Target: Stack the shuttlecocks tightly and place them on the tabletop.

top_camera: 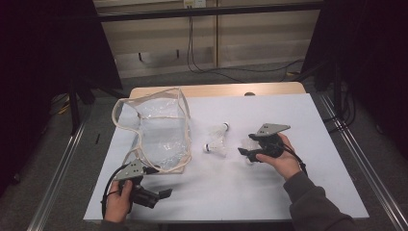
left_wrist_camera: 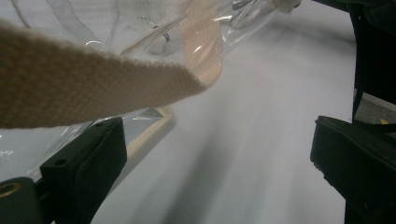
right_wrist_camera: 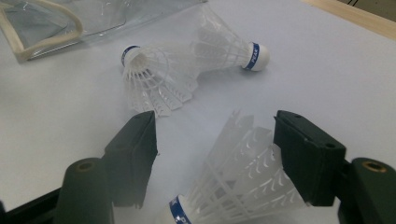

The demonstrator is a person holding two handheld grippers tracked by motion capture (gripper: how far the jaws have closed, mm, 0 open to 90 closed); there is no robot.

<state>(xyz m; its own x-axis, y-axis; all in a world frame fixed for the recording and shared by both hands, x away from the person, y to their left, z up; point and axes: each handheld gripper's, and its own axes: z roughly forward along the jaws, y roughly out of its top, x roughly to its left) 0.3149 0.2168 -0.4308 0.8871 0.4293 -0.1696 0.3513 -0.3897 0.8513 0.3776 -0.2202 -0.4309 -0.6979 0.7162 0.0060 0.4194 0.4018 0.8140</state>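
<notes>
A white shuttlecock lies on the white table sheet between the jaws of my right gripper. Its feather skirt touches the right jaw, and a gap shows at the left jaw, so the gripper is open around it. In the high view, my right gripper is right of centre. Two more shuttlecocks lie together just beyond it, skirts overlapping. My left gripper rests open near the front left, jaws wide with bare sheet between them.
A clear plastic bag with beige webbing trim lies open at the left of the table. Its strap hangs close across the left gripper view. A wooden table edge runs along the back. Cables trail on the floor behind.
</notes>
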